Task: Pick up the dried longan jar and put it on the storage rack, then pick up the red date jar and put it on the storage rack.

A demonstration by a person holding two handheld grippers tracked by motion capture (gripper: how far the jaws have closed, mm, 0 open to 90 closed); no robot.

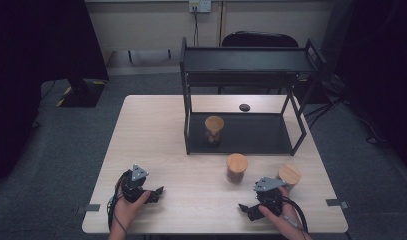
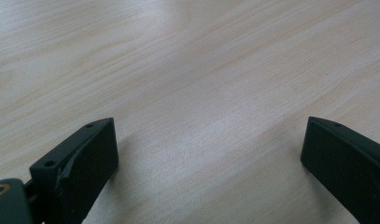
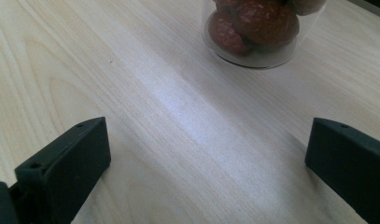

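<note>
Three clear glass jars with round wooden lids on view: one inside the black metal two-tier rack, on its bottom shelf; one out on the pale wooden table, just in front of the rack; one near the right edge, close behind the right gripper. Held low over the table's near edge, jaws spread wide, nothing between them. Ahead of those jaws in the right gripper view, the middle jar's base, packed with reddish-brown round pieces, bare wood in between, nothing blocking. Well apart at the near left corner, the left gripper, jaws likewise spread and empty, plain tabletop below. Behind the rack's lower shelf, a small dark oval object on the table. Beyond, a black chair against the wall.
</note>
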